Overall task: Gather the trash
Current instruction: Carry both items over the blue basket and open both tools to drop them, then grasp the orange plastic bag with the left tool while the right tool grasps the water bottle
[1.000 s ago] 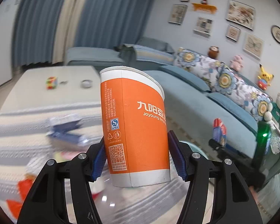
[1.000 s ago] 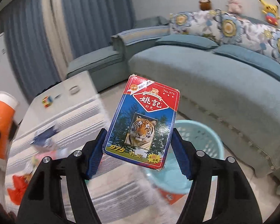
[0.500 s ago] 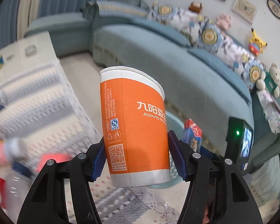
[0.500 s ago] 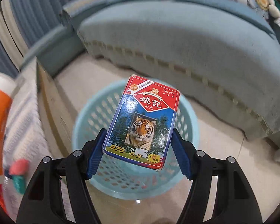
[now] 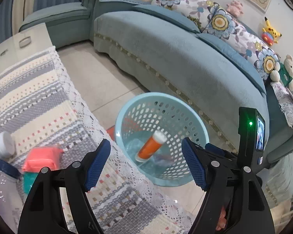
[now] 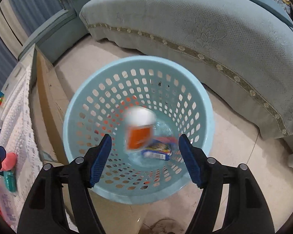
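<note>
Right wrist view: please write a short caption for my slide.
Open right gripper above the blue basket, with orange cup and card box inside.

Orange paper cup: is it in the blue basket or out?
In. The orange paper cup sits tilted inside the light blue plastic basket, blurred, next to the playing card box.

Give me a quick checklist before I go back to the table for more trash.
1. Left gripper empty, jaws apart: ok.
2. Right gripper empty, jaws apart: ok.
3. Orange paper cup inside the blue basket: ok, though blurred, perhaps not settled.
4. Playing-card box on the basket bottom: ok.
5. Trash left on the table runner, including a clear bottle: not ok.
6. Basket upright: ok.
</note>
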The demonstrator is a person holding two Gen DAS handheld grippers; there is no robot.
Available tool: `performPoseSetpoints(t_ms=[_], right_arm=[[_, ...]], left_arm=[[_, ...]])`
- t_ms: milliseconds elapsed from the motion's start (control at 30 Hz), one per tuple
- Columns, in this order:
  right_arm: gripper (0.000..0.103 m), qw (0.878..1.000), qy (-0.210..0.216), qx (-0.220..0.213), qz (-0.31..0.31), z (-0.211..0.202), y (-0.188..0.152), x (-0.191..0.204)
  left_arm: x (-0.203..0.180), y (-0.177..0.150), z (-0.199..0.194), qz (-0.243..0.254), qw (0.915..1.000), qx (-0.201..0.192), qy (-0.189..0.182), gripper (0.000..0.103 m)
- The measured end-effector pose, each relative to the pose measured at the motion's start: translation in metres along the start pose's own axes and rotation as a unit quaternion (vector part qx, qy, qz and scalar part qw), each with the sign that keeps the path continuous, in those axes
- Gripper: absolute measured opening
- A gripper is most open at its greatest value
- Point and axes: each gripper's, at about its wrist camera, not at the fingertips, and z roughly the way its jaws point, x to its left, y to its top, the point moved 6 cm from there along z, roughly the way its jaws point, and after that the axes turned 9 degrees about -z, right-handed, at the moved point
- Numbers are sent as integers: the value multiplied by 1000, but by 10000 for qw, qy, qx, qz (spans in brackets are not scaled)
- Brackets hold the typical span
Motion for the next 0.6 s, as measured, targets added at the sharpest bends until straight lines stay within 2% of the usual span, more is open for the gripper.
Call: performPoseSetpoints(t_ms=[167, 333, 500, 600], right_arm=[[69, 9997, 27, -243, -43, -18, 3, 4], [69, 9968, 313, -648, -343, -49, 10, 29], [69, 9824, 620, -1356, -1127, -108, 12, 86], [69, 9670, 867, -1739, -1651, -145, 1, 133]], left_arm=[[-1, 8, -24, -62, 9996, -231, -120, 73], [-3, 11, -62, -80, 9983, -545, -200, 73], [12, 10, -125, -167, 9940, -1066, -156, 73], [38, 2, -176, -346, 9885, -1474, 33, 73]])
